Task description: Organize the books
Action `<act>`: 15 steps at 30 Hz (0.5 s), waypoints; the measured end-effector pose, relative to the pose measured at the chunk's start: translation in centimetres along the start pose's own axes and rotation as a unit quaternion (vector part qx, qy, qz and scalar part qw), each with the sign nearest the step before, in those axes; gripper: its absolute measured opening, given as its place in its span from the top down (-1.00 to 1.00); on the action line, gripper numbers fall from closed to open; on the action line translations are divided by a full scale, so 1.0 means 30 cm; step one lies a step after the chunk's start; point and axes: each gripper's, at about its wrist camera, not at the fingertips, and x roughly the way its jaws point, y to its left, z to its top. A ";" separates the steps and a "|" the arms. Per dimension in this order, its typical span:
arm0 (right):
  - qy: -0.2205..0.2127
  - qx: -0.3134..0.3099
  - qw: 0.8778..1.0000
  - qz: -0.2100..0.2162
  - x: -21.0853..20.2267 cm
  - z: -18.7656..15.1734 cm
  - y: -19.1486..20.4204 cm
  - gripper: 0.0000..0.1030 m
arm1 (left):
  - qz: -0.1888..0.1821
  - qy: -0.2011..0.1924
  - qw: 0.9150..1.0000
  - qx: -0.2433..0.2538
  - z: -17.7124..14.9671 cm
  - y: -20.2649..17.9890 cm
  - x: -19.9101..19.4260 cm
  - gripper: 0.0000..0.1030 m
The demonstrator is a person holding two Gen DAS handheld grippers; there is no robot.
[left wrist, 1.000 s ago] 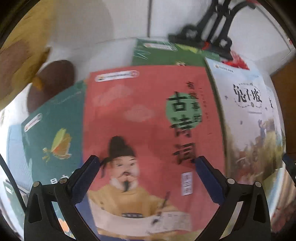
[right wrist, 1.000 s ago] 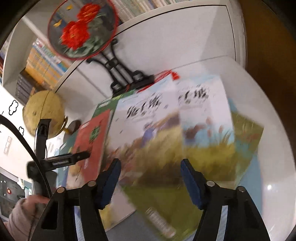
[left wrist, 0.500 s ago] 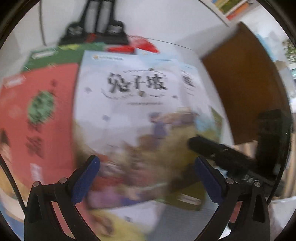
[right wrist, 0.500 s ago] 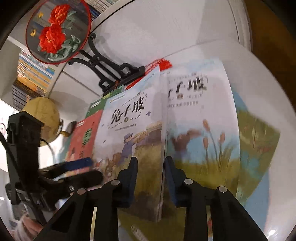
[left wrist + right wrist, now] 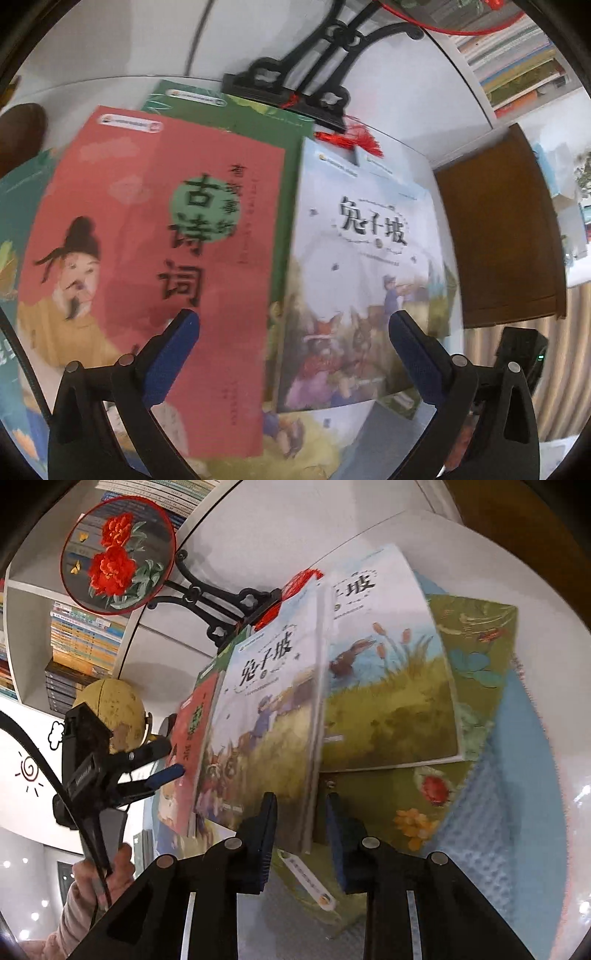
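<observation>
Step in hand: picking one book off the spread; right gripper [image 5: 301,834] is narrowed around the near edge of the tilted rabbit book [image 5: 258,723], pads close but contact not clearly visible. Left gripper [image 5: 293,332] hangs wide open, holding nothing, above the red book [image 5: 155,251]. Next move likely needs a firm pinch, then a lift clear of the twin copy [image 5: 388,672] beyond and the fan stand [image 5: 221,609] behind.

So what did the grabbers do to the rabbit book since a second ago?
The right gripper closed on the rabbit book and tipped its edge up off the pile. The left gripper swung right, then back, and stayed open. The red poetry book stayed put.
</observation>
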 end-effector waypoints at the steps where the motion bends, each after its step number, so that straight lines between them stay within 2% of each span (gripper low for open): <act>1: -0.003 0.003 1.000 0.001 0.014 0.006 0.007 0.50 | -0.026 0.011 1.000 0.009 0.000 -0.027 0.021 -0.97; 2: -0.004 0.011 1.000 0.006 0.023 0.008 0.011 0.50 | -0.053 0.020 0.998 0.013 -0.019 -0.035 0.026 -0.97; 4: -0.007 0.013 1.000 -0.007 0.026 0.006 0.022 0.64 | -0.103 0.045 0.994 0.011 -0.059 -0.054 0.042 -0.98; 5: -0.002 0.005 1.000 -0.022 0.028 -0.002 0.032 0.77 | -0.105 0.049 0.993 0.017 -0.085 -0.084 0.054 -0.98; 9: 0.017 0.010 1.000 -0.003 0.013 -0.065 0.019 0.81 | -0.099 0.053 0.993 0.028 -0.152 -0.115 0.028 -0.98; 13: 0.013 0.035 0.999 0.019 0.000 -0.087 -0.010 0.81 | -0.069 0.008 0.997 -0.018 -0.097 0.012 -0.055 -0.98; 15: 0.009 0.055 0.998 0.029 0.004 -0.079 -0.021 0.81 | -0.095 0.005 0.994 -0.048 -0.047 0.074 -0.049 -0.98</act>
